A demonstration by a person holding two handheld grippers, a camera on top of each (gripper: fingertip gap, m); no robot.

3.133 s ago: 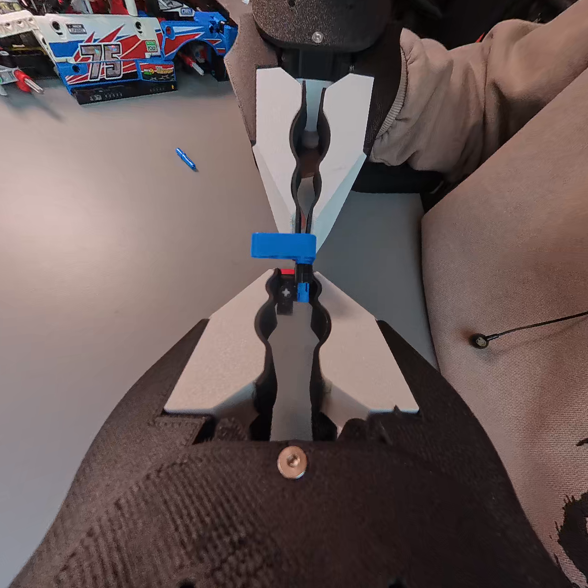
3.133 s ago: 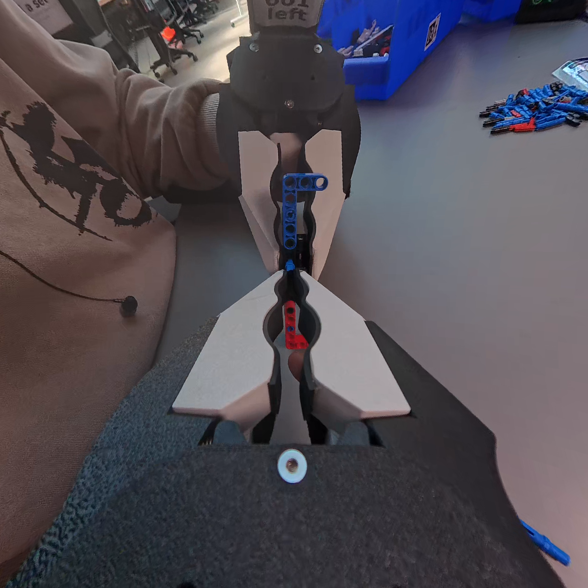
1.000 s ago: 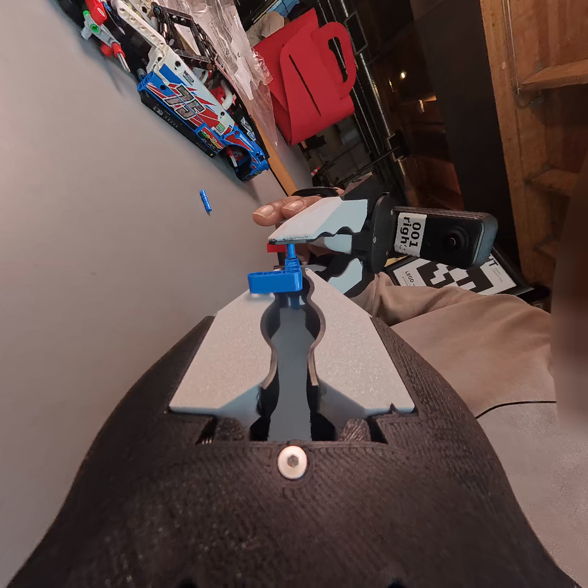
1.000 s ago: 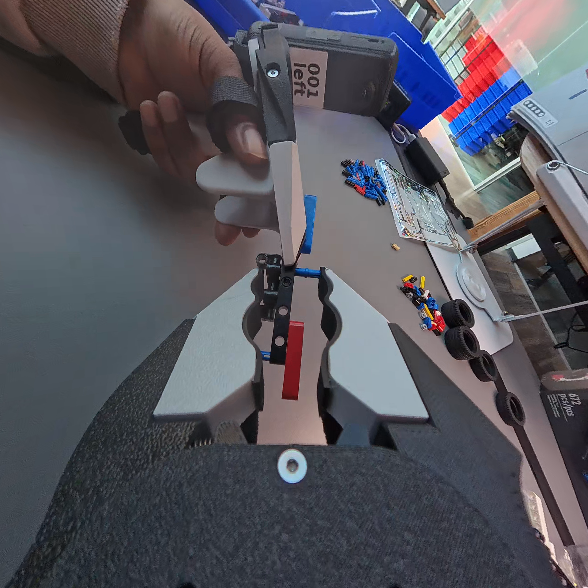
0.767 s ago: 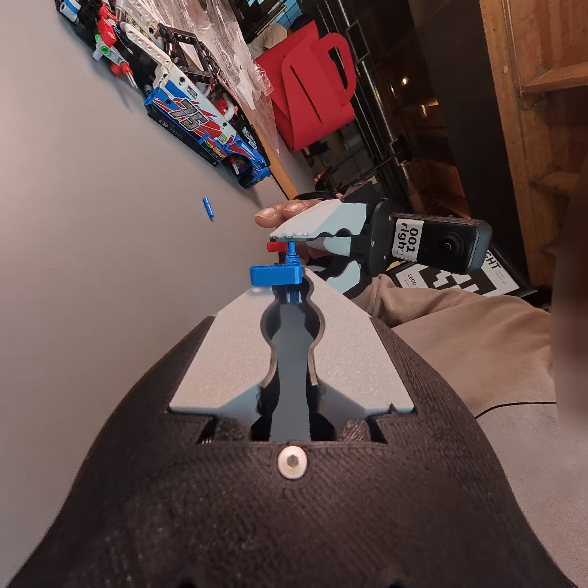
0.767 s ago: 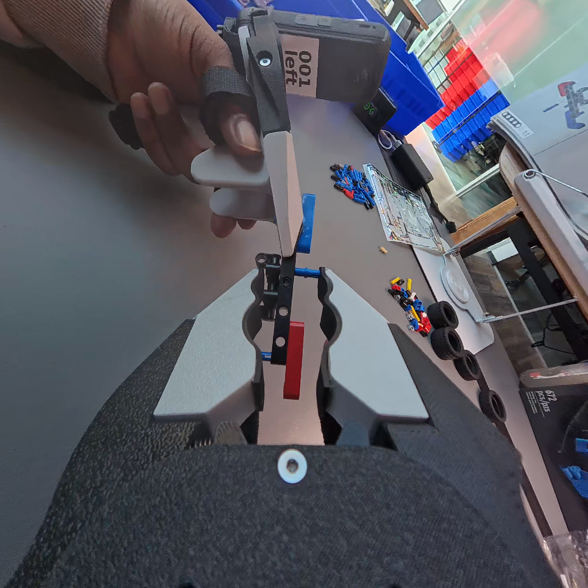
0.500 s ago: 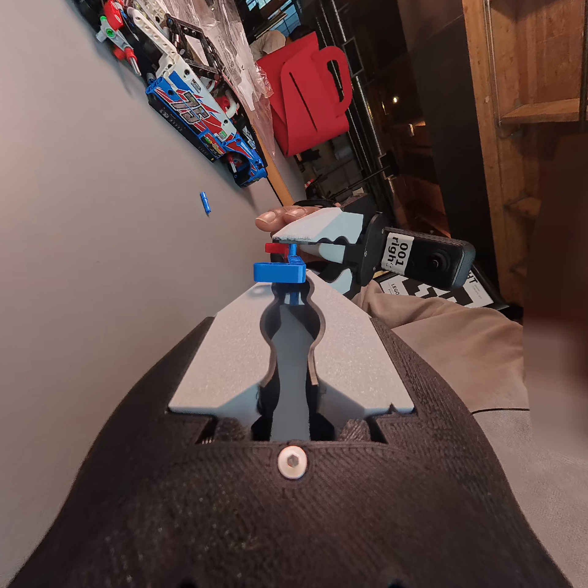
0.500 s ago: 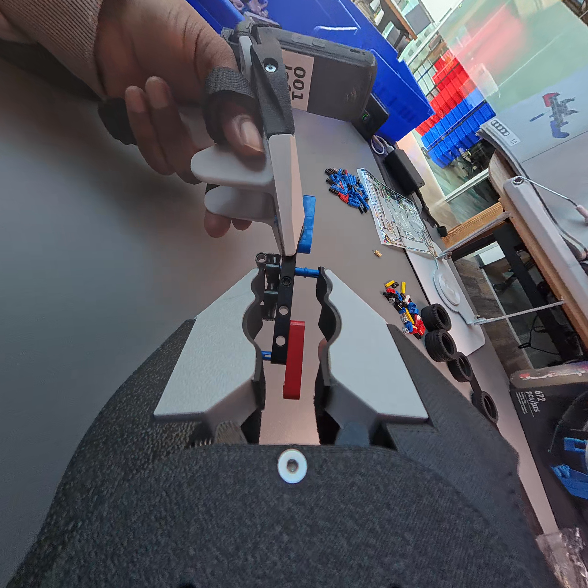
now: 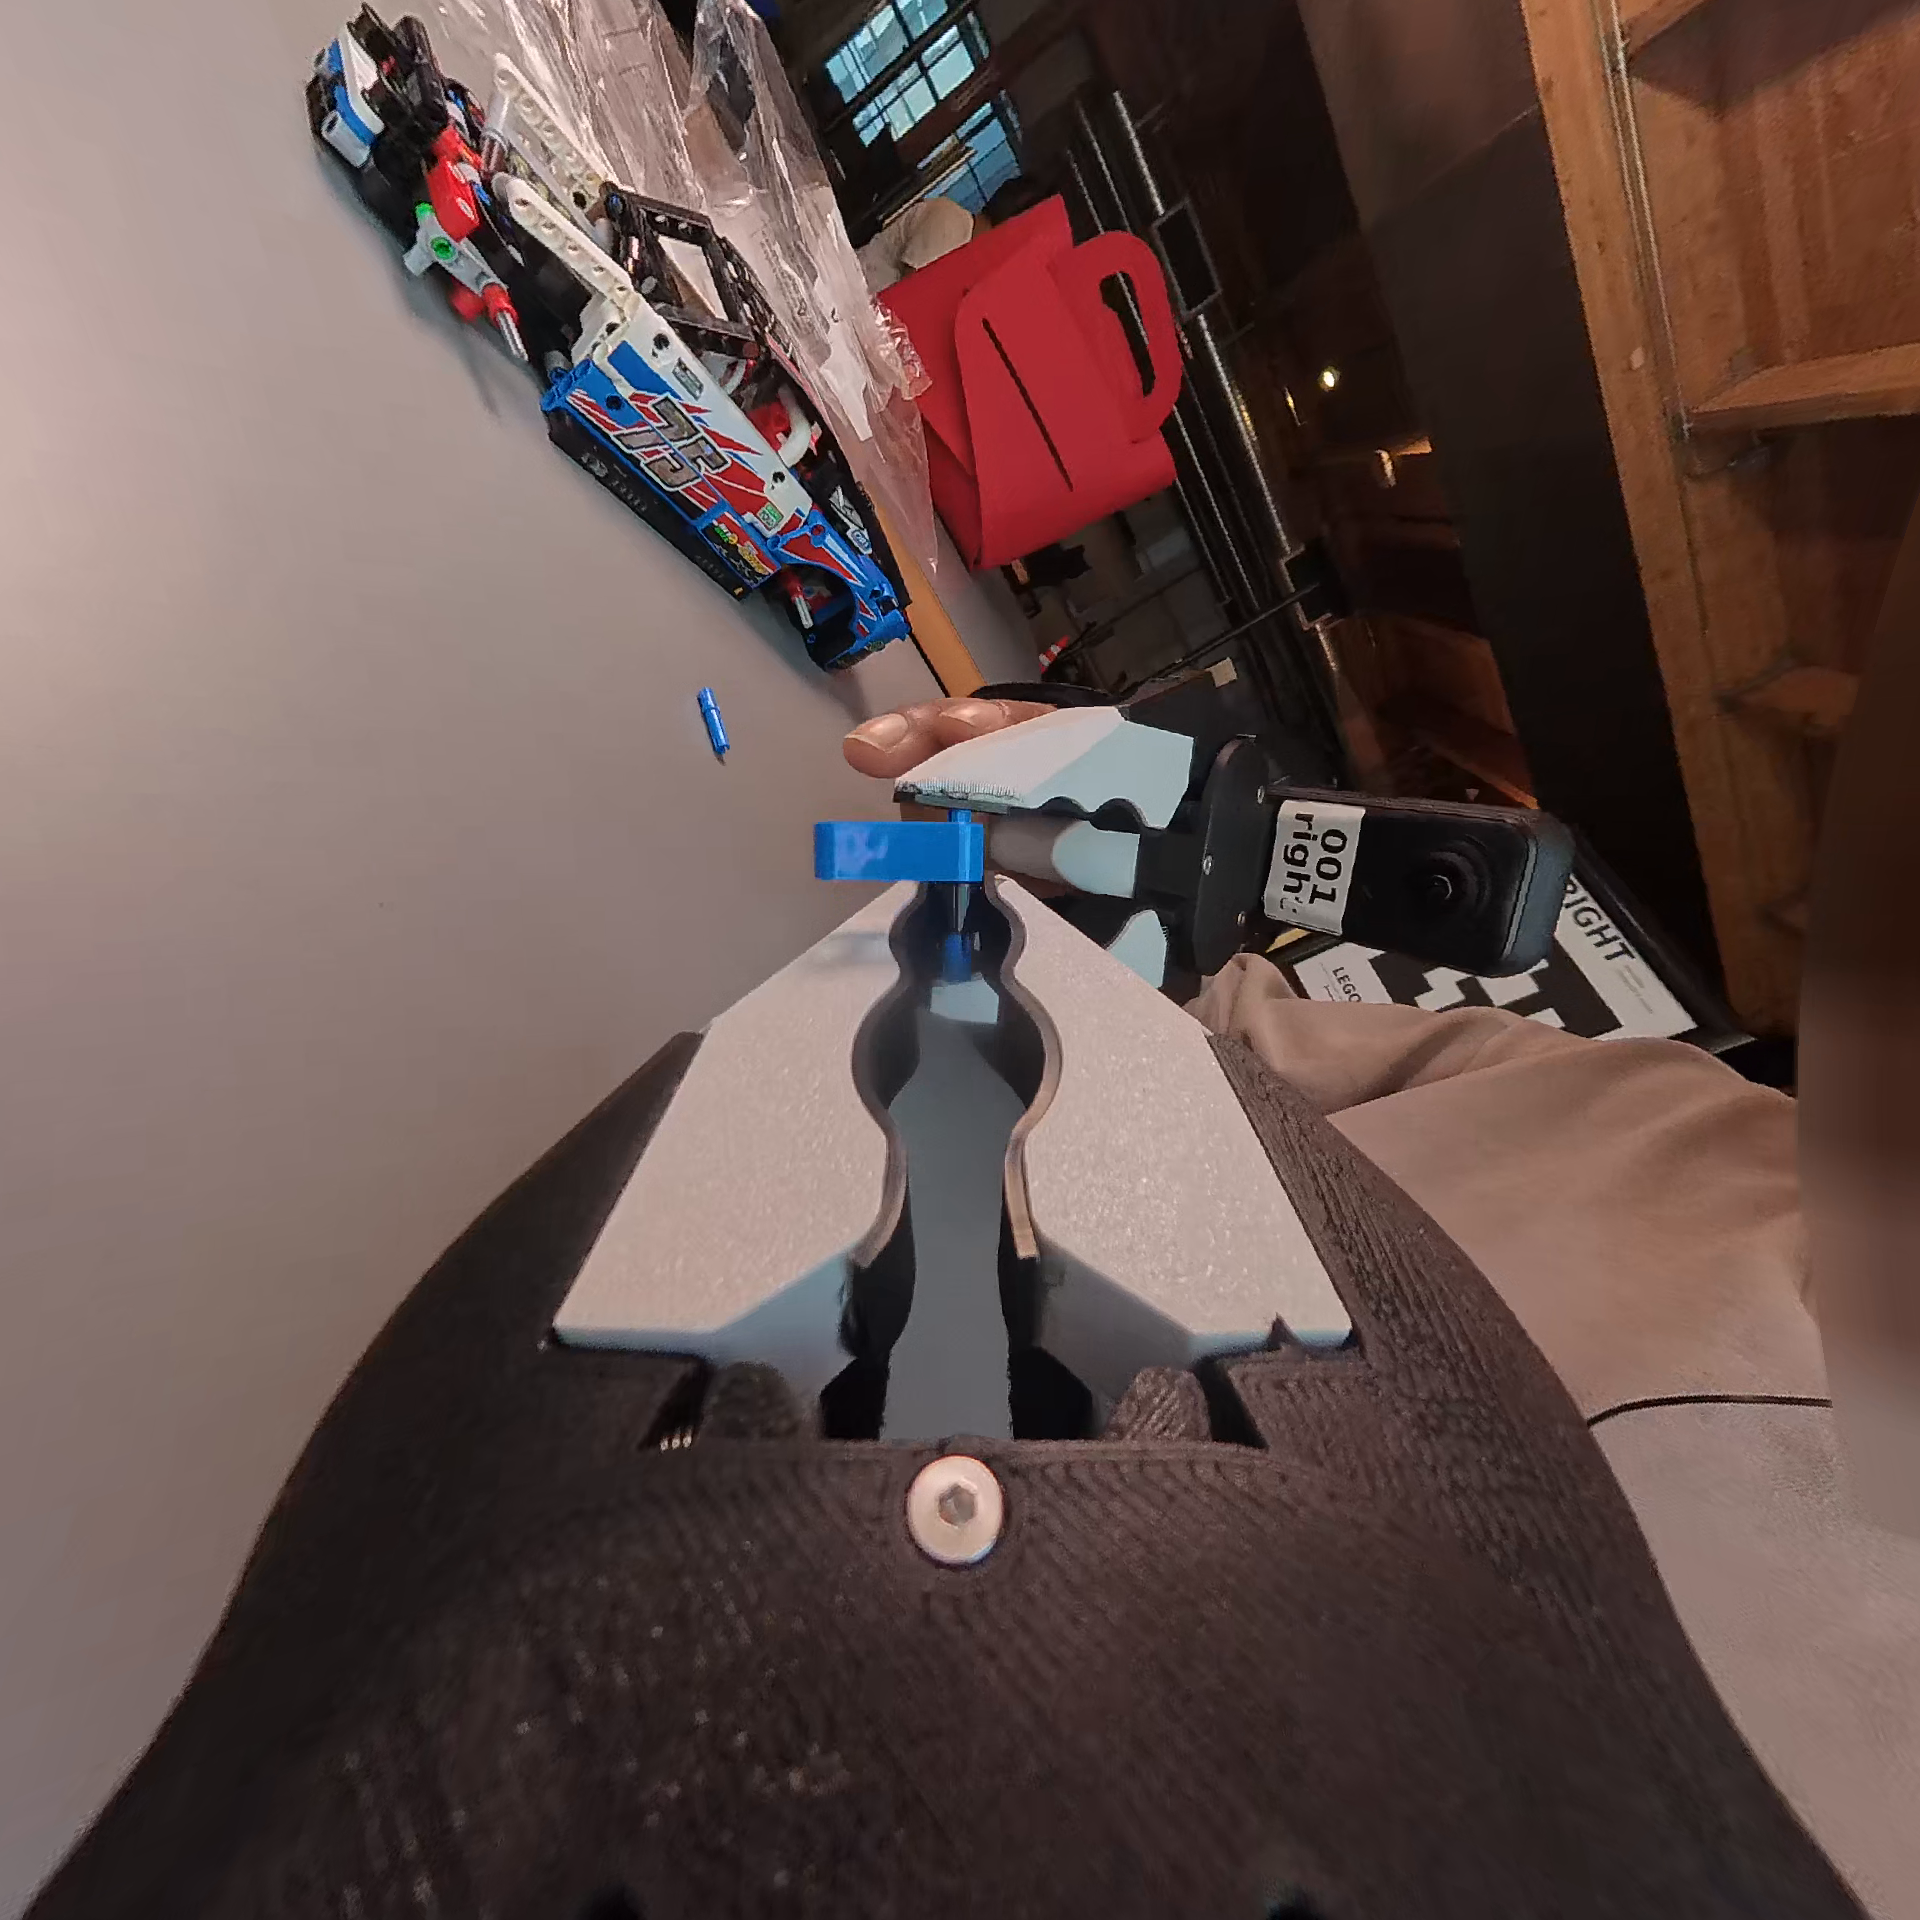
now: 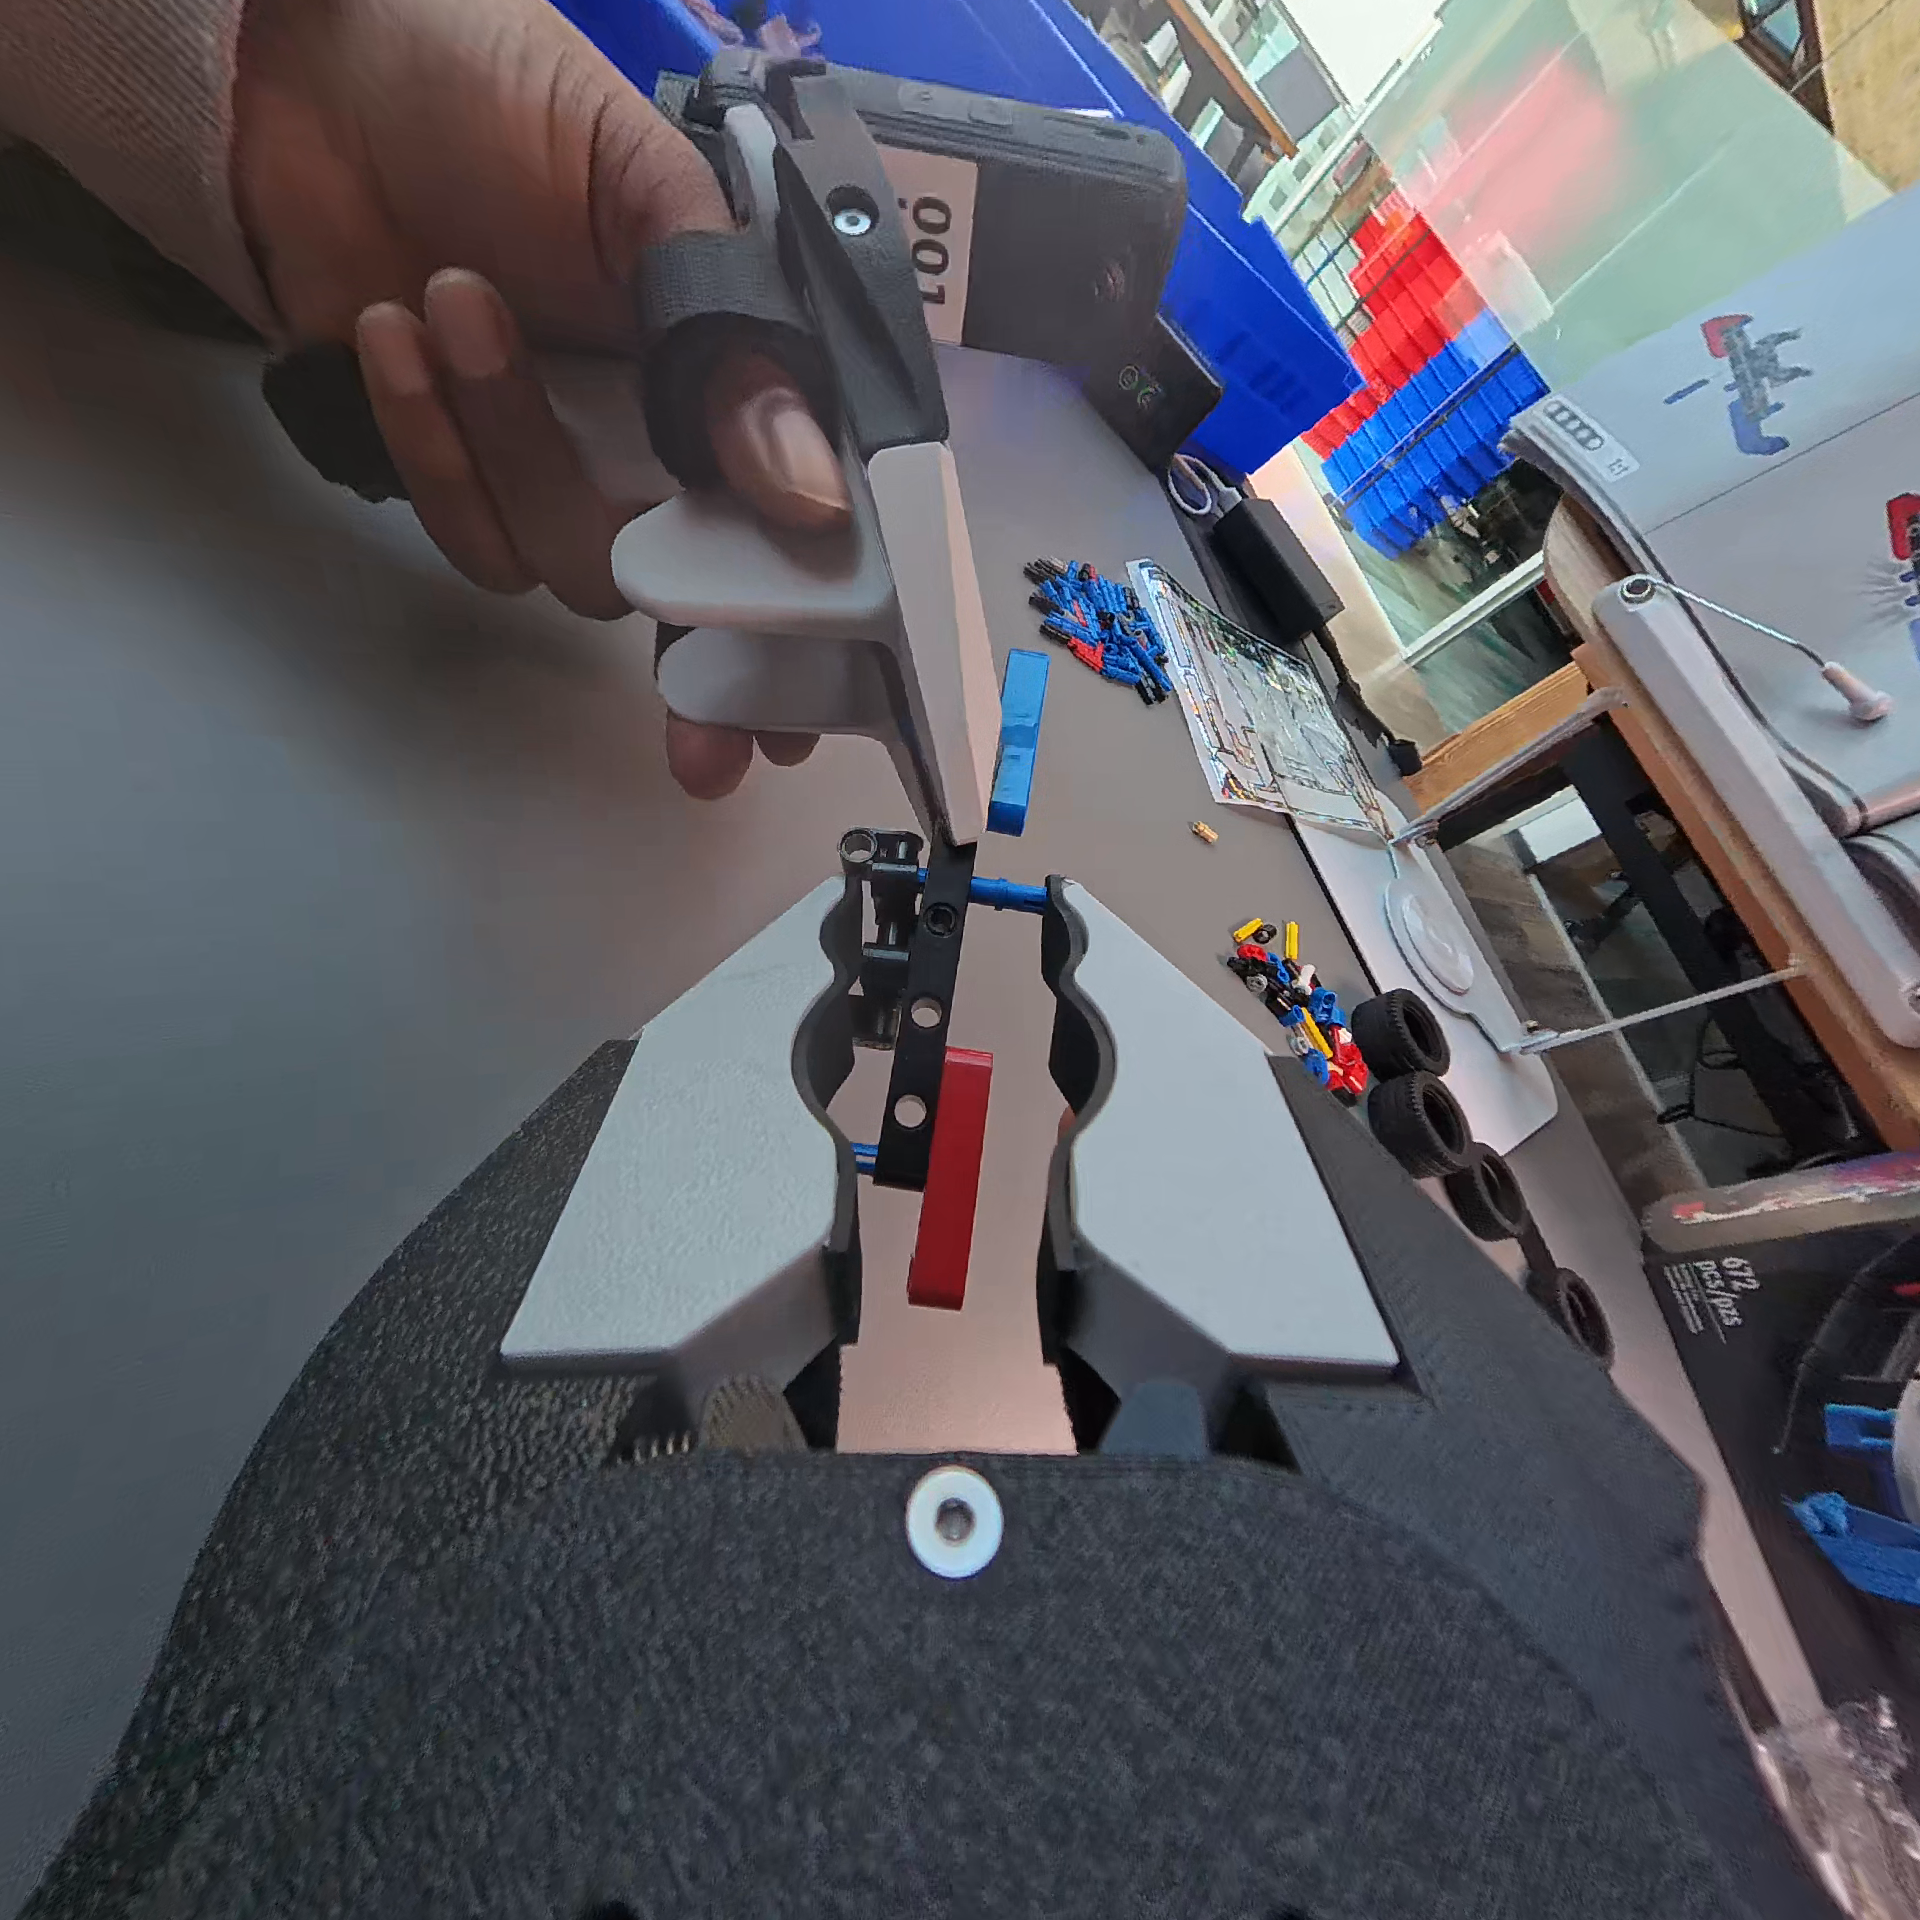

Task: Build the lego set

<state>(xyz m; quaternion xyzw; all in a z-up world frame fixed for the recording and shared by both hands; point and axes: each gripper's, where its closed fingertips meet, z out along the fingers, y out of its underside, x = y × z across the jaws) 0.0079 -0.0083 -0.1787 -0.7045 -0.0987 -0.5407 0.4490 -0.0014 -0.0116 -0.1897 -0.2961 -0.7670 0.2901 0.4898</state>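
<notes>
the small lego sub-assembly [image 10: 928, 1023], a black beam with red and blue pieces, is held in the air above the tabletop [image 10: 260, 935], clamped in both the right hand-held gripper [image 10: 951, 914] and the left hand-held gripper [image 9: 951, 914], and looks light, rigid and pin-jointed, so best gripped on the beams' flat sides.

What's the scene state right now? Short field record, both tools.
left tool: shut on the blue lego piece
right tool: holds the black-and-red lego assembly between its fingers
contact: the tool tips meet, blue piece against the assembly's top end
table: partly built lego car, loose blue pin
spare parts: four black tyres, blue parts pile
</notes>
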